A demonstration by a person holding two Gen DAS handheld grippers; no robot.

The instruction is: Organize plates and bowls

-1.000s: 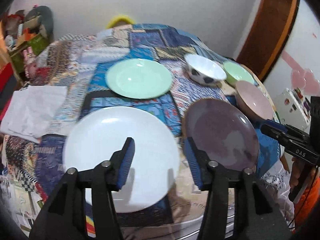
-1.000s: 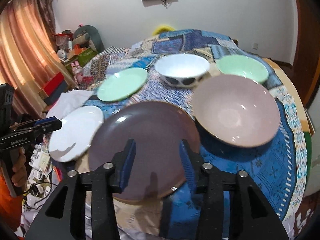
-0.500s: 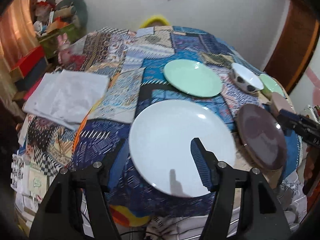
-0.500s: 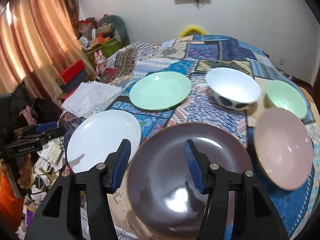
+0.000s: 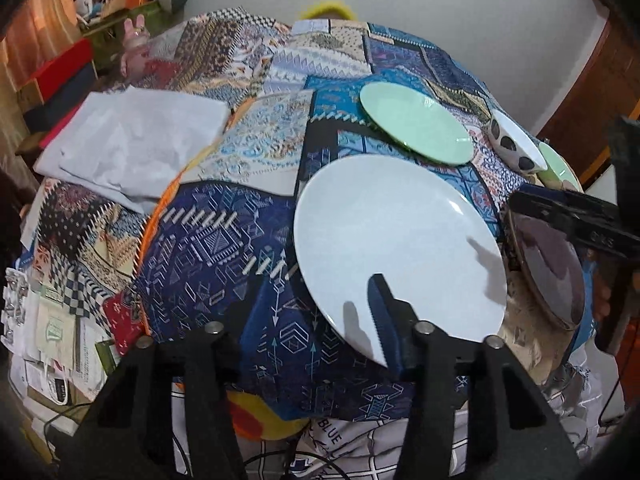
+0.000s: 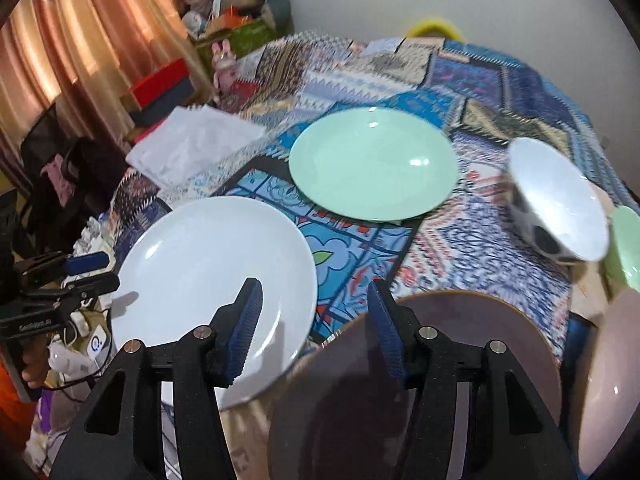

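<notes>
A patchwork cloth (image 5: pixel 224 248) is covering the desk, and every dish is sitting on it. The white plate (image 5: pixel 396 248), the largest piece, is lying near the front edge. Just beside it on the right, the dark brown plate (image 6: pixel 420 380) is resting at the edge too. Farther back, the mint green plate (image 6: pixel 372 164) is lying flat, and right of that a white bowl with dark spots (image 6: pixel 560 204) is standing, with a small green bowl (image 6: pixel 626 240) and a pink bowl (image 6: pixel 608 380) at the far right. A folded white cloth (image 5: pixel 132 144) is lying well apart on the left.

The left tool (image 5: pixel 312 320) is hanging released, one finger over the near rim of the white plate and the other outside the rim over the cloth. The right tool (image 6: pixel 316 320) is also gaping wide, straddling the gap between the white and brown plates and gripping nothing.

These plates are likely stiff, glazed and slippery, probably brittle if dropped. Lying flat, each one is offering only its thin rim, so pinching the near edge where it overhangs looks best.

Readable writing is sparse: "BLUE" is showing on checked fabric (image 5: pixel 332 432) below the desk; lettering on the tools is too blurred to read.
</notes>
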